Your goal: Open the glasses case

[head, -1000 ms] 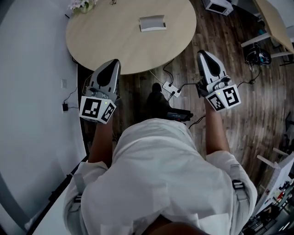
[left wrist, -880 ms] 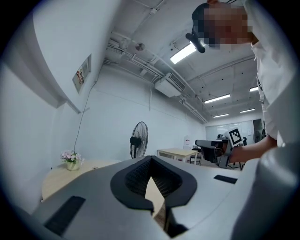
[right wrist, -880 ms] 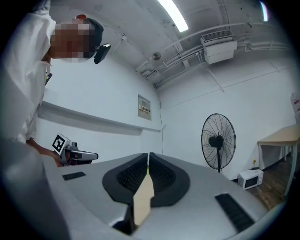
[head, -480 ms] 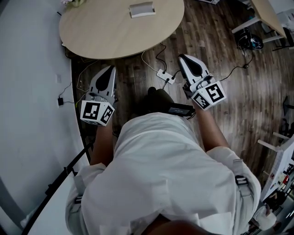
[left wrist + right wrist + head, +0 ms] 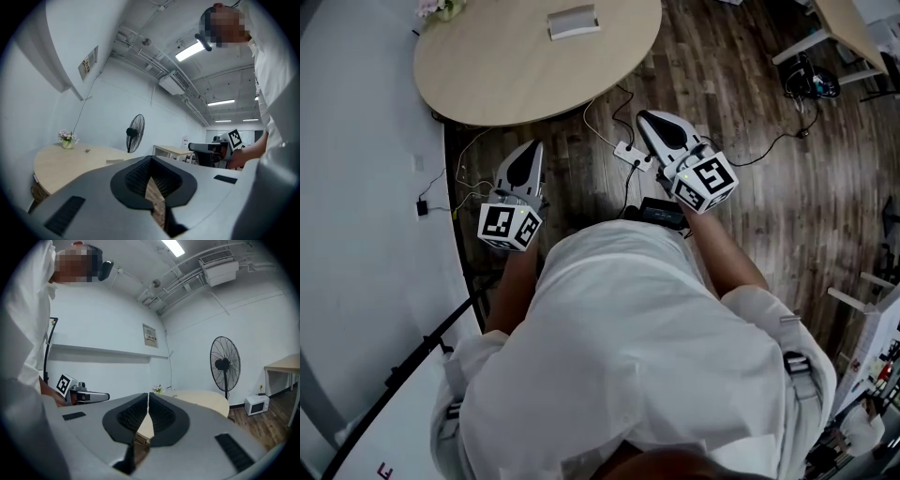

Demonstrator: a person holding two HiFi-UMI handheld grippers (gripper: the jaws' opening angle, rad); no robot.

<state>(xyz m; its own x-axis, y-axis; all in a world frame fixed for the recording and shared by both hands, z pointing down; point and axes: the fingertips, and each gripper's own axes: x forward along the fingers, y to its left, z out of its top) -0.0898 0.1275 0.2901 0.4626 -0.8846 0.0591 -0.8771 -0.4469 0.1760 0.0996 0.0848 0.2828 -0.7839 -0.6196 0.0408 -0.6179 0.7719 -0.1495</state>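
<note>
The glasses case (image 5: 573, 21), a flat grey box, lies shut on the far part of the round wooden table (image 5: 506, 70) at the top of the head view. Both grippers hang short of the table, over the wooden floor and close to the person's body. My left gripper (image 5: 531, 150) is shut with nothing between its jaws, and its tips meet in the left gripper view (image 5: 151, 159). My right gripper (image 5: 645, 116) is shut and empty too, its tips touching in the right gripper view (image 5: 148, 395). Neither gripper touches the case.
A white power strip (image 5: 630, 153) with cables lies on the floor between the grippers. A small vase of flowers (image 5: 431, 7) stands at the table's left edge. A white wall runs along the left. A standing fan (image 5: 133, 132) and a microwave (image 5: 255, 404) are beyond the table.
Both grippers have drawn back from the table toward the body, the right one moving left. The table and case now sit higher and farther off in the head view.
</note>
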